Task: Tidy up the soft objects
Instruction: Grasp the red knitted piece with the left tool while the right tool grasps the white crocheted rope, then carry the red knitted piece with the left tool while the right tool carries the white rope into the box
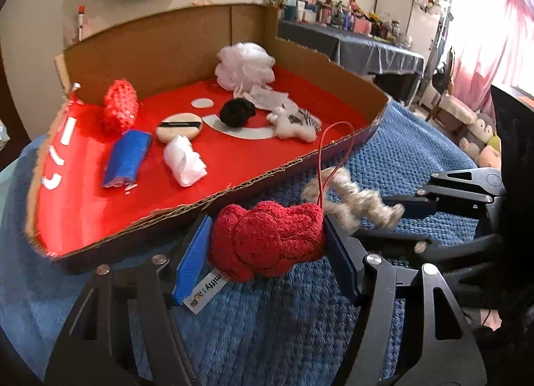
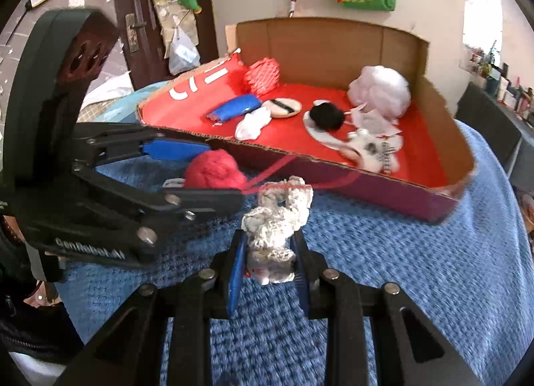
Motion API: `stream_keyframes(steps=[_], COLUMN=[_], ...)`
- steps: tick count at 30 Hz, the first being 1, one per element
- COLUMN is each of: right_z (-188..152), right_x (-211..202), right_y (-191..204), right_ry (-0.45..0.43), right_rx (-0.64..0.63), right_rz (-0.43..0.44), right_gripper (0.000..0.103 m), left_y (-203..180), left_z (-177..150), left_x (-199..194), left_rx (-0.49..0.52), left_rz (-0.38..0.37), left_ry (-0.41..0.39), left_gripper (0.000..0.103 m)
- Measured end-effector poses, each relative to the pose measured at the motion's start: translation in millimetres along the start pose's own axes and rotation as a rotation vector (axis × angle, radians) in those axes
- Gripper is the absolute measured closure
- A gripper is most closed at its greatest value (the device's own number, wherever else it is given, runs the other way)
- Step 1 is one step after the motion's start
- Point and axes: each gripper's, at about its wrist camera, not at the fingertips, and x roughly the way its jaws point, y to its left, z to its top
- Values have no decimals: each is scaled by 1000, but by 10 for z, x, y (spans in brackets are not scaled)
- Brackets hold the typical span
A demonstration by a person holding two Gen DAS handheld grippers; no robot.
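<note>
Claws [image 1: 267, 245] [image 2: 267, 252] on red plush [image 1: 267, 242], crochet toy [image 2: 273, 232]

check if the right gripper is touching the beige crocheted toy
Touching. In the right wrist view both blue pads of the right gripper press against the sides of the beige crocheted toy, with no gap on either side.
</note>
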Motion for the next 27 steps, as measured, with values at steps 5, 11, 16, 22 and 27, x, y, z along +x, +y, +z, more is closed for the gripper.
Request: stream_keyframes(steps=[5,11,16,22,27], right_z=[-86,-186,-191,-28,459], right_x=[-219,-290,-298,-404,-418], right_y=[-98,-177,-176,-175,-255], right_ry=[-41,-47,-49,-86,-122], right_rx=[60,106,113,95,56], right_rz=[-21,-37,-44,-27,11], right_gripper=[74,74,74,74,74], left_y=[2,24,61,75,209], left_z=[-100,-235,-266,-181,157], left_x=[-215,-272,-285,-356,-424], left_rx=[-29,-58,-81,-72,-73], left_rz=[8,14,11,2,-42], left_ry=[-33,-32,-33,-56,-79], left_gripper=[38,38,38,38,38])
